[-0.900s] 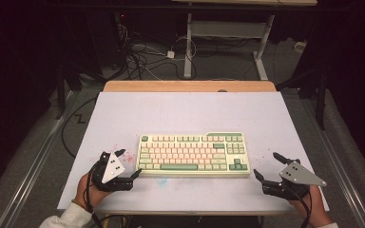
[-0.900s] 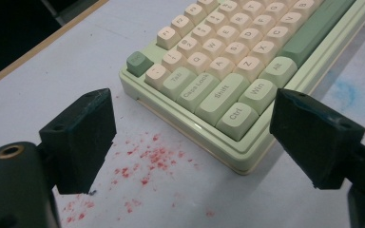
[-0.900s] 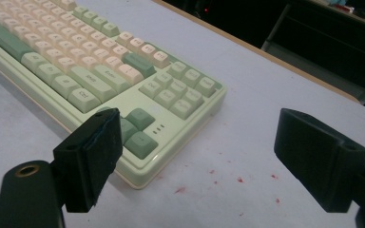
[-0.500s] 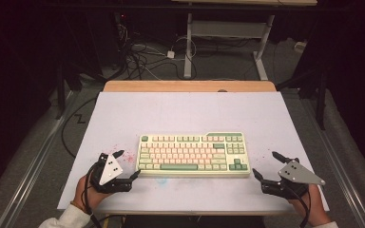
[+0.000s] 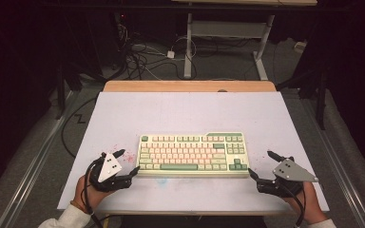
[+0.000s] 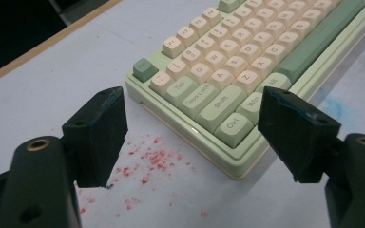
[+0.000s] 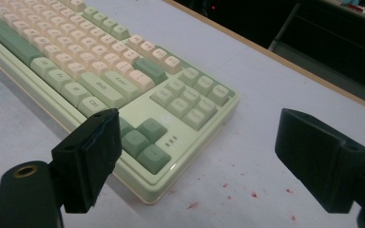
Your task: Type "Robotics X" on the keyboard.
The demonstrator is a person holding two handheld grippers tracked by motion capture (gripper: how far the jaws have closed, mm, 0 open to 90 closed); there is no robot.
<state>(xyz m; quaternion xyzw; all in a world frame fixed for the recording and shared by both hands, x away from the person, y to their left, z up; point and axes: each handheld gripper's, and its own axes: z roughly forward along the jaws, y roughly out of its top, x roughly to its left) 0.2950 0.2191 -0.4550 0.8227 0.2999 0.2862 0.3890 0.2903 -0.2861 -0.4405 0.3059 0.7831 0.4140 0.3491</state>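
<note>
A pale green and cream keyboard point(image 5: 192, 154) lies flat near the front middle of the white table top point(image 5: 190, 111). My left gripper point(image 5: 129, 161) rests just off the keyboard's left end, open, with nothing pressed between its fingers. In the left gripper view the keyboard's near left corner point(image 6: 228, 137) lies just ahead of the open left gripper point(image 6: 192, 111). My right gripper point(image 5: 260, 163) sits off the right end, also open. The right gripper view has the arrow-key corner point(image 7: 152, 156) close beyond the spread right gripper point(image 7: 199, 142).
Red specks point(image 6: 147, 164) dot the table by the keyboard's left end, and a few point(image 7: 247, 190) by its right. A faint blue smear point(image 6: 335, 104) marks the front. A wooden edge point(image 5: 190, 86) bounds the far side, with cables point(image 5: 142, 57) and a table frame point(image 5: 228, 33) on the floor beyond.
</note>
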